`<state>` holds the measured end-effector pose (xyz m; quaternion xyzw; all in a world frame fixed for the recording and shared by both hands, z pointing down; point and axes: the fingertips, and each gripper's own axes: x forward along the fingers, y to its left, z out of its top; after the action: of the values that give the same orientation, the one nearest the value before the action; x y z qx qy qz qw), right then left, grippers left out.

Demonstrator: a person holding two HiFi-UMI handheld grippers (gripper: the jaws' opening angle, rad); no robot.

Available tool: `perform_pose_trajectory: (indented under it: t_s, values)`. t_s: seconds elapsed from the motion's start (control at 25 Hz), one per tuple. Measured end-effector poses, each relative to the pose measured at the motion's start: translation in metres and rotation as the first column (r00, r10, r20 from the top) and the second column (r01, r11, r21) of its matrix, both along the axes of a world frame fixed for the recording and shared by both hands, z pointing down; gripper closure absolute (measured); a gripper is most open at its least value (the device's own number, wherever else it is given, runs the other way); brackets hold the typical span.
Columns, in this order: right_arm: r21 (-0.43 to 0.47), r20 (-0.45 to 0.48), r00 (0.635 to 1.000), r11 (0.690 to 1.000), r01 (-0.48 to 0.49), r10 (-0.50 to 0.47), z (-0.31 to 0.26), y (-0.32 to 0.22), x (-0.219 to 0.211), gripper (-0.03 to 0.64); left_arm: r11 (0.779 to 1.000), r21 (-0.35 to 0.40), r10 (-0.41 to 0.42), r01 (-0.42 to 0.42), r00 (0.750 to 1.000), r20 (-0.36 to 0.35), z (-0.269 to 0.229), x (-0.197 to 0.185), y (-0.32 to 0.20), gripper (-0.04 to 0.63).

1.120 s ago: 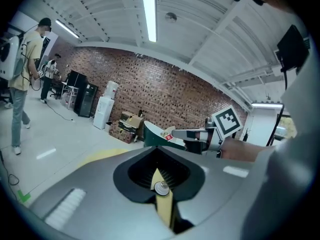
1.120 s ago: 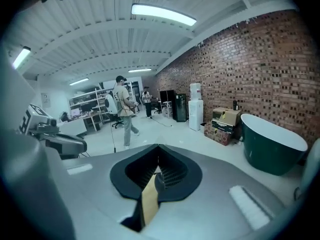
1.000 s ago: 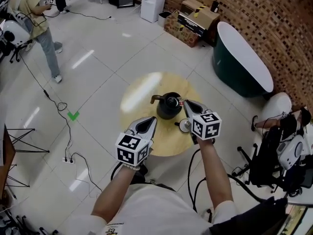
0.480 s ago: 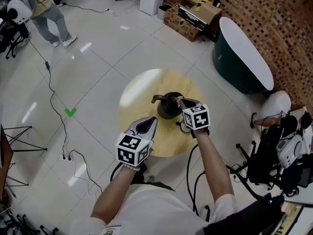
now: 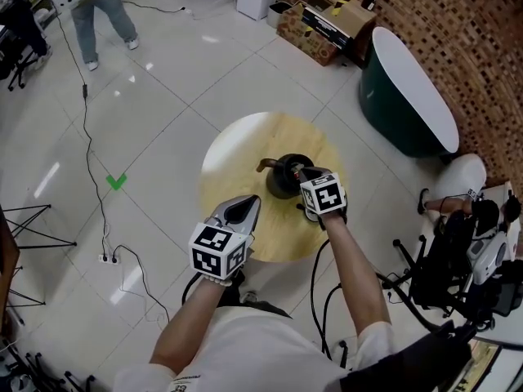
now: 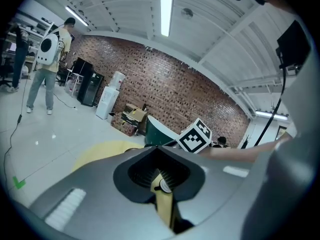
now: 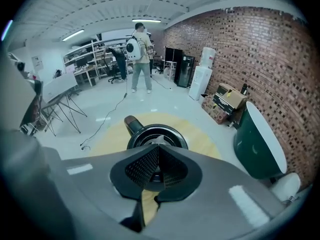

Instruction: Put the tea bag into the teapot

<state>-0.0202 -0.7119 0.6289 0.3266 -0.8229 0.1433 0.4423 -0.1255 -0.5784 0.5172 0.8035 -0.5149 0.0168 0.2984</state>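
Observation:
A black teapot [image 5: 279,183] stands open near the middle of the round wooden table [image 5: 237,155]. My right gripper [image 5: 300,171] hangs over its right rim with its jaws shut. In the right gripper view the open teapot [image 7: 133,137] lies straight beyond the gripper [image 7: 157,144], and a small pale corner of the tea bag shows at the tips. My left gripper [image 5: 251,201] rests shut and empty over the table's near left part, about a hand's width from the pot. In the left gripper view, that gripper [image 6: 155,147] points across the table [image 6: 100,151].
A dark green tub [image 5: 406,96] lies to the right, with cardboard boxes [image 5: 327,24] by the brick wall. A person [image 5: 96,6] stands at the far left. A cable [image 5: 91,162] runs across the floor. A white stool [image 5: 460,178] and dark equipment [image 5: 458,260] crowd the right side.
My right gripper has moved left and forward until its tips are over the teapot's rim, now covering the small round lid beside the pot. The left gripper stayed put. The person walked farther away.

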Motion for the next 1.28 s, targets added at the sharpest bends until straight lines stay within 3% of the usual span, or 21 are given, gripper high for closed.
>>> perform_pose_trajectory:
  t_s: [0.36,0.48,0.56,0.6,0.68,0.8,0.88,0.92,1.16,1.28]
  values:
    - [0.013,0.059,0.998,0.999,-0.032,0.031,-0.001,0.005,-0.008,0.548,1.000,0.001,0.012,-0.012,1.000,-0.012,0.008,-0.004,0.005,0.584]
    - [0.014,0.123,0.990,0.997,-0.078,0.076,-0.012,0.007,0.000,0.549,1.000,-0.001,0.012,-0.012,1.000,-0.011,0.008,-0.003,0.006,0.583]
    - [0.025,0.218,0.970,0.992,-0.120,0.112,-0.027,0.011,0.006,0.574,1.000,0.002,0.013,-0.013,1.000,-0.014,0.007,0.000,0.007,0.583]
    - [0.031,0.284,0.949,0.988,-0.149,0.135,-0.036,0.014,0.008,0.616,1.000,0.006,0.014,-0.014,1.000,-0.017,0.006,0.002,0.008,0.583]
    - [0.029,0.431,0.882,0.974,-0.225,0.191,-0.056,0.020,0.015,0.615,1.000,0.013,0.015,-0.014,1.000,-0.021,0.006,0.005,0.010,0.583]
    - [-0.045,0.624,0.729,0.944,-0.327,0.282,-0.081,0.031,0.030,0.617,1.000,0.022,0.013,-0.012,1.000,-0.020,0.002,0.011,0.012,0.583]
    - [-0.116,0.711,0.624,0.930,-0.350,0.323,-0.093,0.042,0.039,0.617,1.000,0.030,0.007,-0.007,1.000,-0.021,-0.001,0.018,0.016,0.583]
    - [-0.135,0.738,0.589,0.927,-0.350,0.329,-0.098,0.048,0.043,0.617,0.999,0.035,0.005,-0.004,1.000,-0.019,-0.003,0.021,0.017,0.583]
    - [-0.114,0.824,0.498,0.941,-0.319,0.269,-0.133,0.085,0.057,0.617,0.998,0.058,0.001,-0.002,1.000,0.007,-0.014,0.039,0.031,0.583]
    - [-0.169,0.872,0.393,0.934,-0.316,0.291,-0.143,0.104,0.068,0.617,0.997,0.076,-0.002,0.000,1.000,0.026,-0.022,0.046,0.041,0.583]
